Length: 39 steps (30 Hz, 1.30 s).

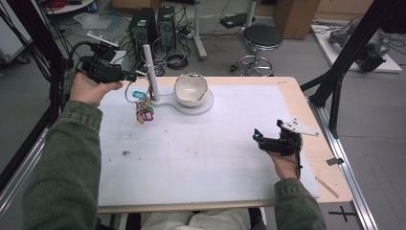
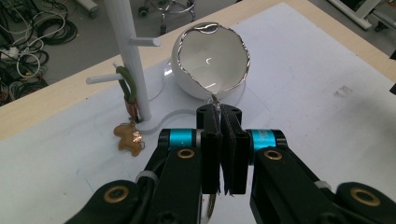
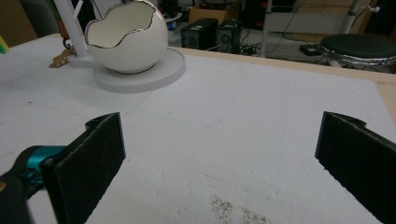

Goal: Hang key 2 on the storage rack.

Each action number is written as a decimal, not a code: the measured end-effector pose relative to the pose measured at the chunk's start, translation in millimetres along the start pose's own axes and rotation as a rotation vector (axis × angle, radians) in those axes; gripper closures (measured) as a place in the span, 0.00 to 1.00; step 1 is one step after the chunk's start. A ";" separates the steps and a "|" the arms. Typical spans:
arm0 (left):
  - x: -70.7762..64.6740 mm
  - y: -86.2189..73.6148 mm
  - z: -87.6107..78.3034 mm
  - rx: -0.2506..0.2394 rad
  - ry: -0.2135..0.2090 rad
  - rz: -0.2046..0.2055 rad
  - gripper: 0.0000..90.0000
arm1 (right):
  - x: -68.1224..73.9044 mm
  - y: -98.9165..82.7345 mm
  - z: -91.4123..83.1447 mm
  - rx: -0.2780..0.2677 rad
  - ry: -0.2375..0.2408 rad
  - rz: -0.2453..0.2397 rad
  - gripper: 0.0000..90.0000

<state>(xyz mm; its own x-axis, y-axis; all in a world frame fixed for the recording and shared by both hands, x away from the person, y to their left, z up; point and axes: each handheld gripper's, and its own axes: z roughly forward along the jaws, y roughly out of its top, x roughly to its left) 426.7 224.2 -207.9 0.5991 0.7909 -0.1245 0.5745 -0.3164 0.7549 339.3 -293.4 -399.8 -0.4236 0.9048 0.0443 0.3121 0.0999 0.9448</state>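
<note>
Beside the white peg stand [image 1: 150,72], your left gripper [image 1: 128,75] pinches the key ring [image 1: 132,91], keys dangling above the mat. Lift steadily, then loop it over a peg. Your right gripper [image 1: 257,137] rests spread.

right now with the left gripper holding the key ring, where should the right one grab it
Take the bare wire of the key ring, on the arc below the left gripper, whose jaws pinch its top. Come from the near side, probably: the post stands close beside it and the tags bunch at the bottom.
</note>
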 end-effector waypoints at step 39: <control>27.0 38.8 32.5 -0.067 0.001 -0.028 0.96 | -3.8 -0.8 -6.0 0.008 -0.023 0.010 0.01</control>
<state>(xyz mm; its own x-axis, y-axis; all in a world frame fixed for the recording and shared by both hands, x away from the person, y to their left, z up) 483.4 216.3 -203.0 0.5827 0.7996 -0.1453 0.5526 -0.2586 0.7923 335.5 -299.5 -398.8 -0.4012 0.9148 0.0461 0.3226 0.0940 0.9419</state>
